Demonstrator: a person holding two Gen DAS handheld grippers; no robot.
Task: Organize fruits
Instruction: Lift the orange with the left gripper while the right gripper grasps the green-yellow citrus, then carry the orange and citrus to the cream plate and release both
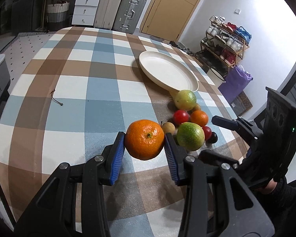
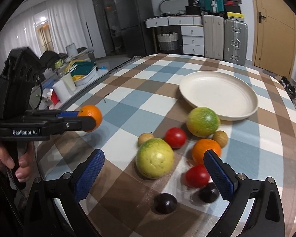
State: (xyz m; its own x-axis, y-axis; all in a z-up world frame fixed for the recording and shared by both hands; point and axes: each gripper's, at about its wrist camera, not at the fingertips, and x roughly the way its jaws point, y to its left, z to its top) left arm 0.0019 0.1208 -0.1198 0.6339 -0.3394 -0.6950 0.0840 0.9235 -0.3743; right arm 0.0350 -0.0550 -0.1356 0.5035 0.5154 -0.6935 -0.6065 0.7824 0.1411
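A: Left wrist view. What do the left tongs [image 1: 144, 143] hold?

B: A large orange [image 1: 144, 139], clamped between the blue pads at lower centre and lifted clear of the checked bench [image 1: 79, 83].

A: And the other fruit?

B: Right of centre lies a cluster: two green-yellow fruits [image 1: 190, 136], a small orange [image 1: 199, 118], two red tomatoes [image 1: 180, 117]. An empty cream plate [image 1: 167, 70] sits above them, touching nothing but the bench. The right tongs [image 1: 224, 122] enter at the right edge; their state cannot be told here.

A: Right wrist view?

B: The right tongs [image 2: 155, 174] stand wide at the bottom of the frame, nothing between the pads, above the cluster and two dark plums [image 2: 165, 203]. At middle left the left tongs [image 2: 88, 118], gripped by a hand [image 2: 13, 158], carry the large orange [image 2: 91, 115] above the bench. The plate [image 2: 219, 96] lies upper right.
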